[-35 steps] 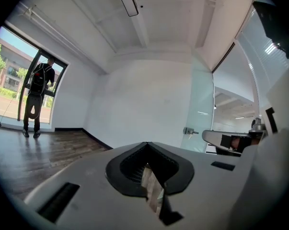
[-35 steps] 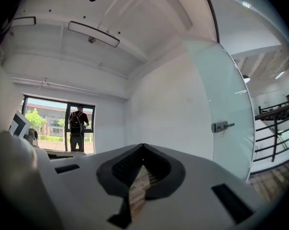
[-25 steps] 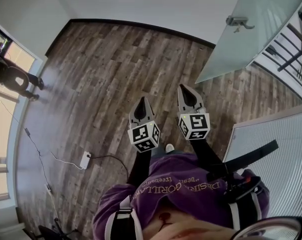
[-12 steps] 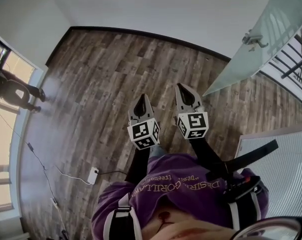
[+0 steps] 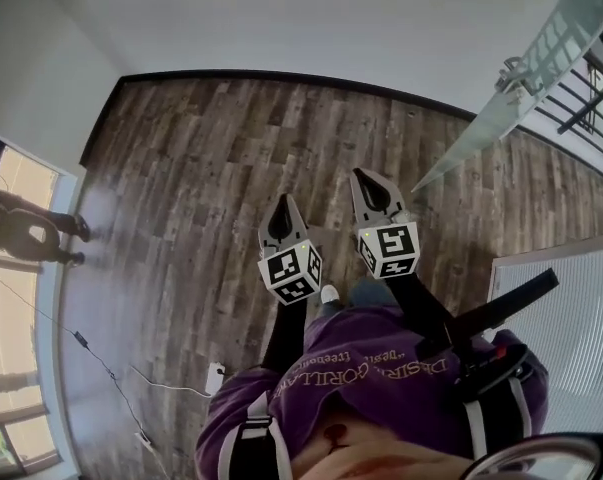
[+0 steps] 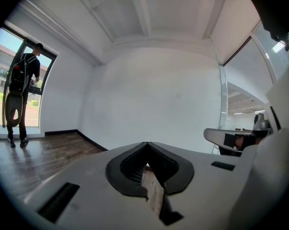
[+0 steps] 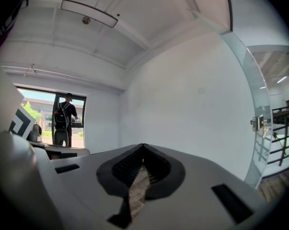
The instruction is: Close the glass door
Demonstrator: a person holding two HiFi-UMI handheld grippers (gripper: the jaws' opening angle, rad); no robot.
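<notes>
1. While both tools hang side by side above the dark wood-plank floor [image 5: 201, 168], the left gripper [image 5: 284, 203] has its jaws pressed together at the tips, with nothing between them.
2. The right gripper [image 5: 368, 178] is likewise closed and empty.
3. The frosted glass door [image 5: 536, 63] stands swung open at the upper right of the head view, well apart from both grippers, with a metal handle [image 5: 515, 72] on it.
4. A person wearing a backpack [image 6: 20, 87] stands by the far window.
</notes>
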